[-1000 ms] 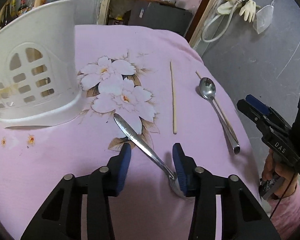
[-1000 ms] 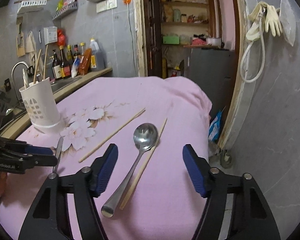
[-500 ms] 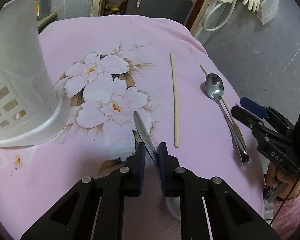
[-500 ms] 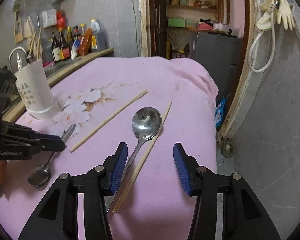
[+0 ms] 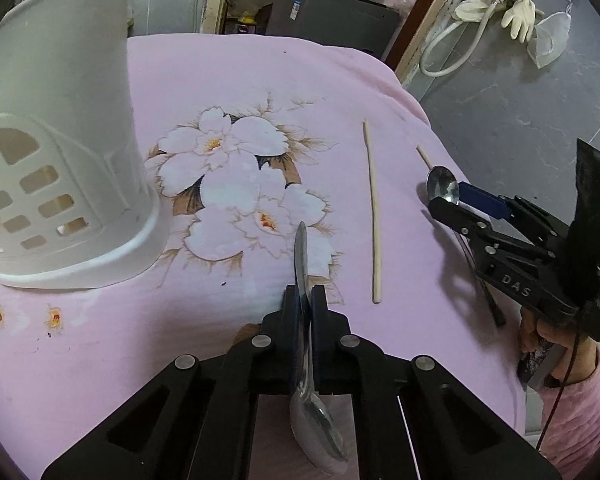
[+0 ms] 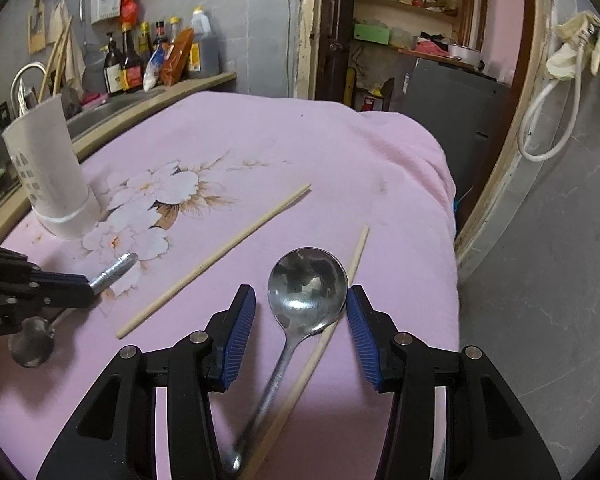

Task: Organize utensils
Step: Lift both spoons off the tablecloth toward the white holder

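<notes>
A pink flower-printed cloth [image 5: 228, 92] covers the desk, with the tall white slotted plastic utensil holder [image 5: 60, 152] at ten o'clock in the left wrist view. The picking-up step is in hand. The left gripper [image 5: 305, 300] has its jaws pressed together on the handle of a steel spoon [image 5: 302, 256], bowl hanging beneath. The right gripper [image 6: 300, 320] has jaws spread either side of a second steel spoon [image 6: 306, 284], touching a pale wooden chopstick [image 6: 332, 320]; another chopstick [image 6: 216, 260] lies at eleven o'clock. Next, likely: lift the pinched spoon toward the holder, while the right jaws close on the spoon alone.
</notes>
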The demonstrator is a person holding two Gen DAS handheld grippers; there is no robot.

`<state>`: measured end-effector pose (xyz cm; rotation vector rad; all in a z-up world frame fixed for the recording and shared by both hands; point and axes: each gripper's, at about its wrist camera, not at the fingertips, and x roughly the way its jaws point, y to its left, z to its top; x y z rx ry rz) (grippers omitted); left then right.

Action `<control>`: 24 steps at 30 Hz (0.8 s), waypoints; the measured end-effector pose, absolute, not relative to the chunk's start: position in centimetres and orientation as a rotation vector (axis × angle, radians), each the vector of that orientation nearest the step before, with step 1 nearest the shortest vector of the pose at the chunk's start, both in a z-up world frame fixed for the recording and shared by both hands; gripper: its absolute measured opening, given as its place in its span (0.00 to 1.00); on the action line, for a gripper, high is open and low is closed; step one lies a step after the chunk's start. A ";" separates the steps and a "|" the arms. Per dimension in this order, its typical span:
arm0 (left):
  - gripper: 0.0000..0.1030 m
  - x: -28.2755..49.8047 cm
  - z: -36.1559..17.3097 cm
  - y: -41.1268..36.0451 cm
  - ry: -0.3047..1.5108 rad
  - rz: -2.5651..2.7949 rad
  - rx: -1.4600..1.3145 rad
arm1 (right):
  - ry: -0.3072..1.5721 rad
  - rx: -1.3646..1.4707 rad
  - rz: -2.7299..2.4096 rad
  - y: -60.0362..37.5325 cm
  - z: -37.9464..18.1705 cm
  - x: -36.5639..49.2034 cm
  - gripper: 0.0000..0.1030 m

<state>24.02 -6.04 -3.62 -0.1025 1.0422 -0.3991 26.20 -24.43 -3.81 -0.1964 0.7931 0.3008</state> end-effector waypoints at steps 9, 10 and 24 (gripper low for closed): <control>0.04 24.7 -3.8 -6.6 1.073 -0.421 -0.088 | 0.831 -0.232 0.328 -23.6 -4.5 26.7 0.43; 0.04 24.8 -3.8 -6.6 1.080 -0.426 -0.086 | 0.831 -0.232 0.331 -23.6 -4.5 26.6 0.41; 0.05 26.0 -4.2 -7.3 1.143 -0.482 -0.060 | 0.842 -0.204 0.382 -24.1 -4.3 27.0 0.39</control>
